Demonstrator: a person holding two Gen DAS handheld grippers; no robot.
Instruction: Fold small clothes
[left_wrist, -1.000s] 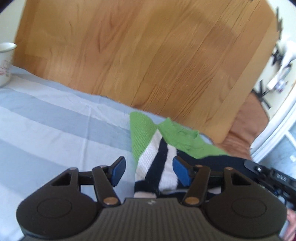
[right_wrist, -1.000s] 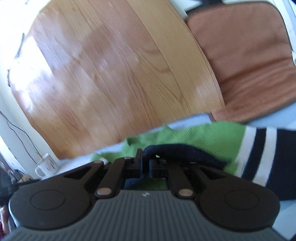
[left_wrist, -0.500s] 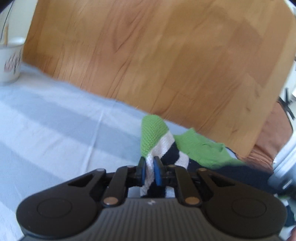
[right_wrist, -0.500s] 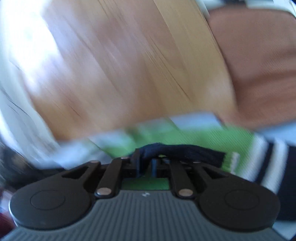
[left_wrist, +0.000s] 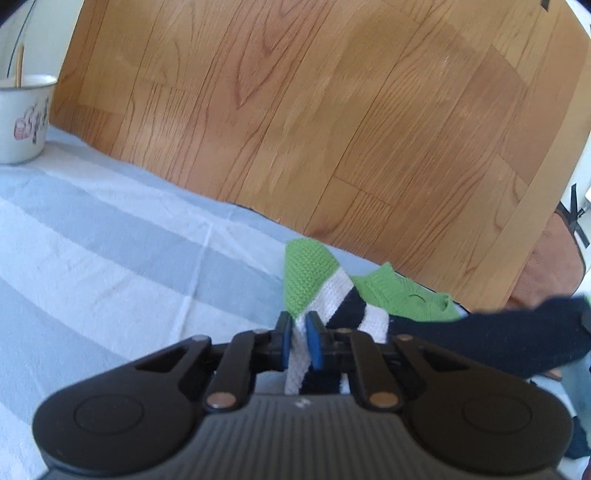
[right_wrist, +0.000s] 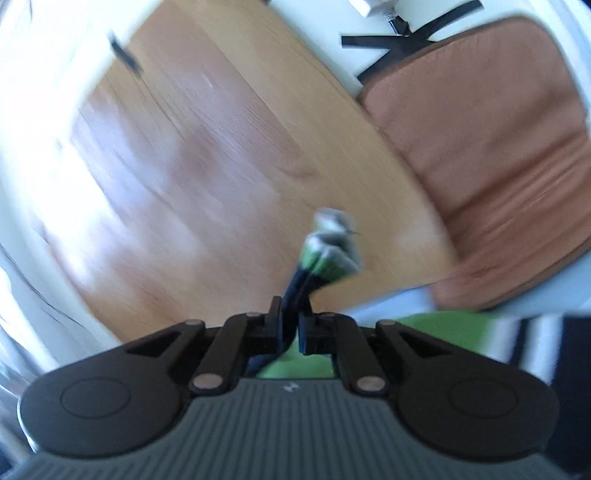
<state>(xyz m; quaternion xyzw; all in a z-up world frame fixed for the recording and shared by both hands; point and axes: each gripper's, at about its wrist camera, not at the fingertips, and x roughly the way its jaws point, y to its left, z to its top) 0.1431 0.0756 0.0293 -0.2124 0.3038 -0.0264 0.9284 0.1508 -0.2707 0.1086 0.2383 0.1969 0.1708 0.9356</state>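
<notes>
Left gripper (left_wrist: 298, 339) clamped on striped sock (left_wrist: 334, 295); right gripper (right_wrist: 291, 326) closing on its navy cuff between the fingers, stretching it for folding.

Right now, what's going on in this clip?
A person is folding a small knitted garment, green with navy and white stripes, on a blue-and-white striped cloth using two hand-held tools. The left tool is shut on a striped edge of the garment. The right tool has a navy strip of it between its jaws, which are closing, with the green end sticking up past them; that view is blurred. A white mug stands off at the cloth's far corner.
</notes>
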